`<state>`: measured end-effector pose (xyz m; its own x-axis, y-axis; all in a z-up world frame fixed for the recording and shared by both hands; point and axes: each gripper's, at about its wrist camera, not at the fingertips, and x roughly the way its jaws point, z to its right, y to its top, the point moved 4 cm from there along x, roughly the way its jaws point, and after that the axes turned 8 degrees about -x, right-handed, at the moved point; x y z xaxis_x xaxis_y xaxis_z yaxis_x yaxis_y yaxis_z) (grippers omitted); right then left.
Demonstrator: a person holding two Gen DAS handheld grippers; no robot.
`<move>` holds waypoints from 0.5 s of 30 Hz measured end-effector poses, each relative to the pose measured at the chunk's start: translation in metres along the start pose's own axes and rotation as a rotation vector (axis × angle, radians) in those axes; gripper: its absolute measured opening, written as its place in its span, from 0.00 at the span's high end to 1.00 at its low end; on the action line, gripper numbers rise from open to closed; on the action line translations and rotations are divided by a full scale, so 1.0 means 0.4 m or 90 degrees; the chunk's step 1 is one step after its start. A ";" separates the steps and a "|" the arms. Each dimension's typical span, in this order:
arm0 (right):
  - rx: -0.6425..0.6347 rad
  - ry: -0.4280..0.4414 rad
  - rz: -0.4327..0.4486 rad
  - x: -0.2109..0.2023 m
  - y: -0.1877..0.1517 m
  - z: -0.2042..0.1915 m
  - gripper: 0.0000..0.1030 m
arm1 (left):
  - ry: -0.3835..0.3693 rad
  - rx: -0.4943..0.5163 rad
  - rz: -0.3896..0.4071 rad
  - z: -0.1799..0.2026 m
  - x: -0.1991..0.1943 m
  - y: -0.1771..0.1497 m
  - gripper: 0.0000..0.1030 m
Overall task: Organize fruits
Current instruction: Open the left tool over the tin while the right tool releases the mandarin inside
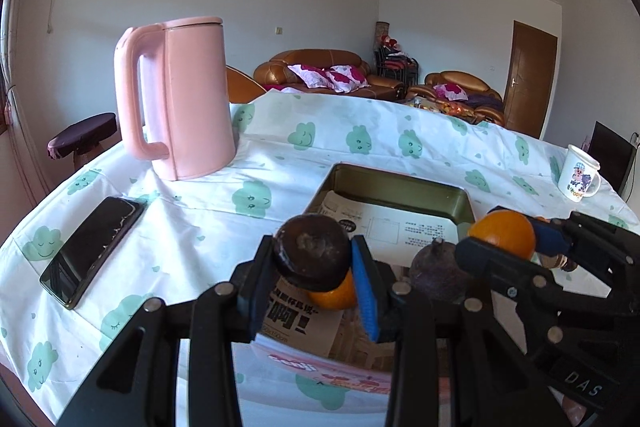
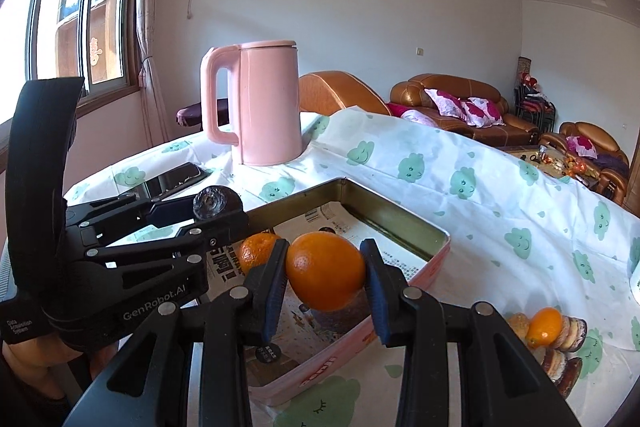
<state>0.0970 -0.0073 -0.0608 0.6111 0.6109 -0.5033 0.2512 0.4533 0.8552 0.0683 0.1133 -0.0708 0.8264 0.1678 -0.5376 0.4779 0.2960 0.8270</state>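
Above the tin (image 2: 400,223), left claw (image 1: 312,259) clamped on mangosteen (image 1: 310,251), stem-end camera-facing; right claw (image 2: 325,273) gripping orange (image 2: 326,269)

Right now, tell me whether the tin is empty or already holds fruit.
Not empty. The tin, lined with newspaper, already holds a small orange and a dark purple fruit; both claws hold more above it.

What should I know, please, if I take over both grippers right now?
Left gripper: shut on a dark brown round fruit, above the pink rectangular tin.
Right gripper: shut on a large orange, also above the tin.
Done: a small orange and a dark purple fruit are in the tin.
Left: release both; collect the fruit pile on the tablecloth to the right.
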 end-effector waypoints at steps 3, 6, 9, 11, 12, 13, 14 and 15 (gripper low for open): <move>-0.002 0.013 -0.019 0.025 -0.011 -0.013 0.63 | -0.001 0.001 -0.020 -0.008 0.020 -0.008 0.62; -0.010 0.021 -0.038 0.045 -0.021 -0.028 0.63 | -0.007 0.002 -0.030 -0.009 0.025 -0.016 0.62; -0.010 0.026 -0.047 0.051 -0.022 -0.030 0.63 | -0.006 0.002 -0.035 -0.009 0.026 -0.017 0.62; -0.002 0.034 -0.058 0.058 -0.026 -0.026 0.63 | -0.006 0.006 -0.036 -0.007 0.028 -0.017 0.62; 0.000 0.035 -0.062 0.061 -0.027 -0.023 0.63 | -0.004 0.009 -0.038 -0.005 0.029 -0.018 0.62; -0.006 0.034 -0.063 0.061 -0.026 -0.026 0.63 | -0.003 0.009 -0.038 -0.004 0.028 -0.019 0.62; -0.010 0.033 -0.064 0.060 -0.027 -0.027 0.63 | -0.002 0.010 -0.038 -0.004 0.028 -0.019 0.62; -0.011 0.031 -0.063 0.059 -0.028 -0.026 0.62 | 0.001 0.012 -0.037 -0.002 0.027 -0.020 0.62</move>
<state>0.1006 0.0087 -0.0836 0.5466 0.5932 -0.5911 0.2954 0.5239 0.7989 0.0730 0.1134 -0.0834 0.7969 0.1522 -0.5845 0.5303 0.2869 0.7978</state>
